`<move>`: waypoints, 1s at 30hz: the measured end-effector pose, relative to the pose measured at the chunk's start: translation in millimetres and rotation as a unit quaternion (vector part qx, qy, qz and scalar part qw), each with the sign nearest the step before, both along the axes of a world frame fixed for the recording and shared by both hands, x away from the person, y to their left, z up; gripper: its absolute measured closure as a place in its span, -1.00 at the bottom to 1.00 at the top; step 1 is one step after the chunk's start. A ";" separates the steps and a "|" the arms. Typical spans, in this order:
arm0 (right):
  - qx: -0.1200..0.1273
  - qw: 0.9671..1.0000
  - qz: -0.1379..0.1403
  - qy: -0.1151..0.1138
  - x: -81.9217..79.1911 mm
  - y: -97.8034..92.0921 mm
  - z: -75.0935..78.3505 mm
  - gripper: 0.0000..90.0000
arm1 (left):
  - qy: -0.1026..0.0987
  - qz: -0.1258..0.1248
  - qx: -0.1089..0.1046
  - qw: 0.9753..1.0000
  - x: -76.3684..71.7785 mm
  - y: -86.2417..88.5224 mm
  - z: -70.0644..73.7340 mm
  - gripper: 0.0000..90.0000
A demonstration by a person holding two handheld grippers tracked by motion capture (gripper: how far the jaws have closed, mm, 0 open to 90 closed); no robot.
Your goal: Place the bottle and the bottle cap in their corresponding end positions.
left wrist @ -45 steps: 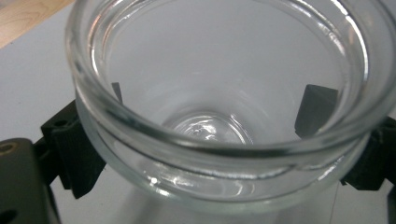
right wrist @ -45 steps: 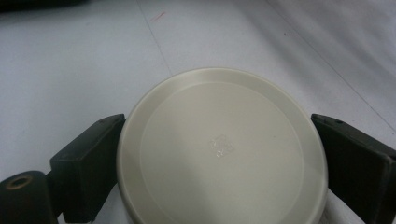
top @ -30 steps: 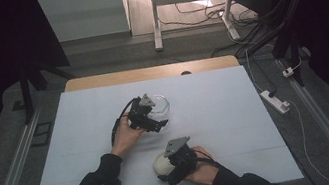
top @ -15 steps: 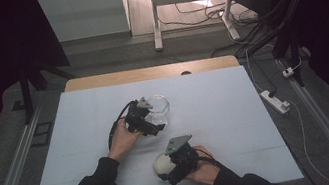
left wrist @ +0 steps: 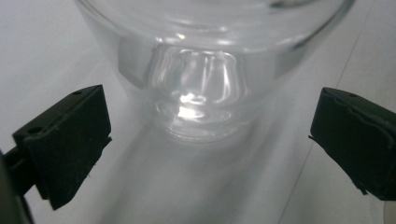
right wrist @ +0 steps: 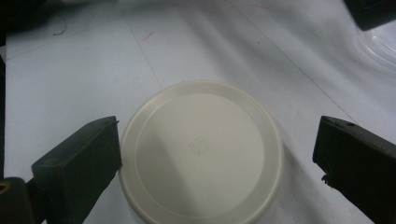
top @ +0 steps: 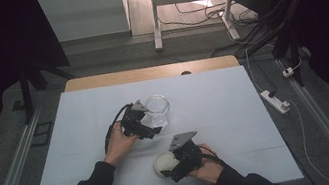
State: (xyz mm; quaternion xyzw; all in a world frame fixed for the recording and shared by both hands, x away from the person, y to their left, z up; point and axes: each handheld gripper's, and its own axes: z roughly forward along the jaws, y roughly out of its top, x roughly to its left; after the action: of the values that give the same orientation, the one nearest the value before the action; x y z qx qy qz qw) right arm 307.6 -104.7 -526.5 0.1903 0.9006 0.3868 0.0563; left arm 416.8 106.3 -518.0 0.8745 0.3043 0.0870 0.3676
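On the white table [top: 236, 111], the left gripper [left wrist: 205, 154] stood wide open just before the clear glass jar [left wrist: 205, 65], nothing visible inside it; nearer the person, the right gripper [right wrist: 215, 163] gaped wide around the cream lid [right wrist: 201, 154], lying flat.

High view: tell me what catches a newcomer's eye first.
A clear glass jar stands mid-table, with the left gripper open just before it. Nearer the person, a round cream lid lies flat on the white table, the right gripper open around it.
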 end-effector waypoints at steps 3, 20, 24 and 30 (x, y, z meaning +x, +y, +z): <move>0.002 1.000 -0.005 0.002 1.6 -2.6 1.4 -0.97 | 0.001 0.000 0.003 1.000 -4.1 2.3 -0.6 -1.00; 0.005 0.999 -0.039 0.016 11.8 -20.9 5.0 -1.00 | 0.012 0.008 -0.006 1.000 -26.6 21.7 -1.2 -1.00; 0.003 0.999 -0.047 0.017 13.4 -26.0 6.7 -1.00 | 0.016 0.011 -0.014 1.000 -33.1 27.6 -0.3 -1.00; 0.004 0.998 -0.063 0.018 16.8 -35.6 8.7 -1.00 | 0.022 0.010 -0.019 1.000 -44.8 32.3 0.4 -1.00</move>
State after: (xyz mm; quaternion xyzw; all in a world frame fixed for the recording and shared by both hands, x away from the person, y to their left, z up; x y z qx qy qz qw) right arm 324.4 -140.3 -517.8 0.2537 0.8862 0.3825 0.0631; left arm 371.9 138.5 -517.6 0.8661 0.3223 0.0654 0.3766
